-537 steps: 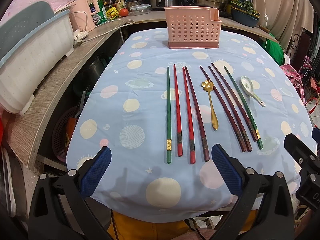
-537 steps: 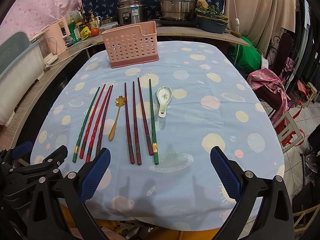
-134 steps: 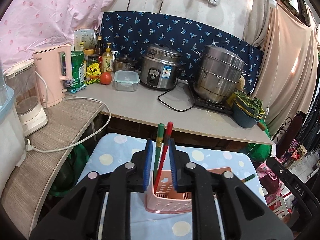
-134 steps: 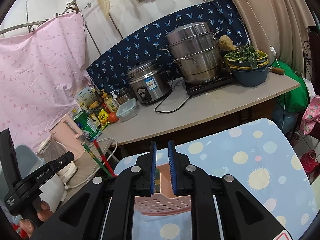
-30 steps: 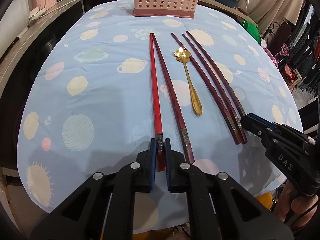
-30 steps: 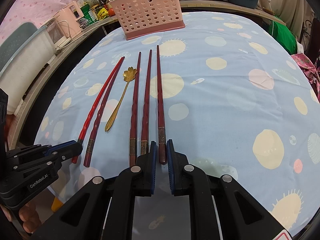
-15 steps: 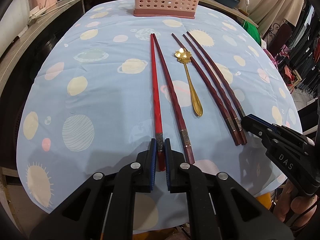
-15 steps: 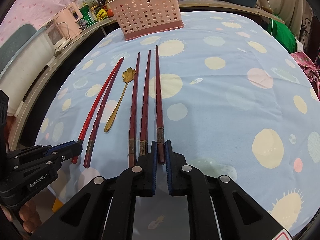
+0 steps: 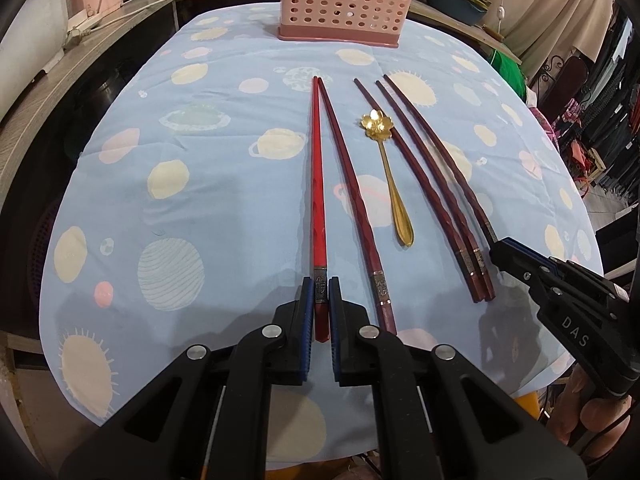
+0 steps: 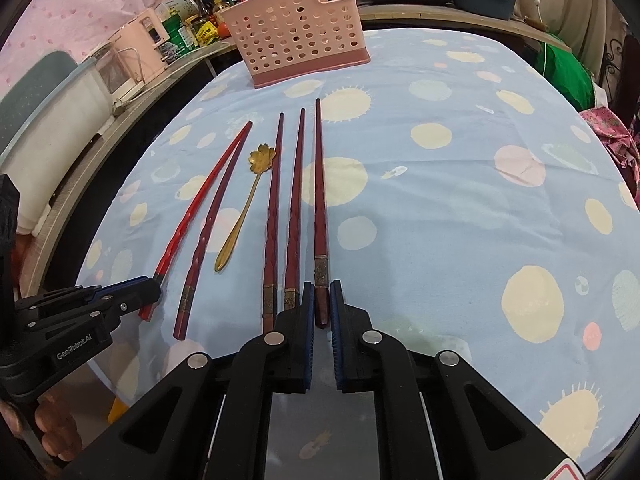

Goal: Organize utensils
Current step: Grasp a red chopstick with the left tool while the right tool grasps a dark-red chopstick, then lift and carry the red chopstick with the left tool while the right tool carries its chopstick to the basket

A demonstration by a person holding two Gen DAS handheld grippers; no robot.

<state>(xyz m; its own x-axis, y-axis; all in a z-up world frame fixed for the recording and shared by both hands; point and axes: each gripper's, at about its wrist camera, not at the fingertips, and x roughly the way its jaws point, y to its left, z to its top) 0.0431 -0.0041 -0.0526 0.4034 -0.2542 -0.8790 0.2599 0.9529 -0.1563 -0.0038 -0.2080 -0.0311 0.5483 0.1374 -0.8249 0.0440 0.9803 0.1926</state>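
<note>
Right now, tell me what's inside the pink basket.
Chopstick tops, green and red, stick up behind the pink basket rim in the right wrist view. Its perforated walls hide the rest of the inside.

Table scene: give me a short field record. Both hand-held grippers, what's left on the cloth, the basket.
left hand-held gripper: shut on the bright red chopstick, near end
right hand-held gripper: shut on the rightmost dark red chopstick, near end
lying loose: three dark red chopsticks, gold spoon
pink basket: upright, far end of table
tablecloth: blue, spotted

Planet-print tablecloth (image 9: 224, 184) under chopsticks (image 9: 416, 168), gold spoon (image 9: 386, 164), pink basket (image 9: 344, 4).
</note>
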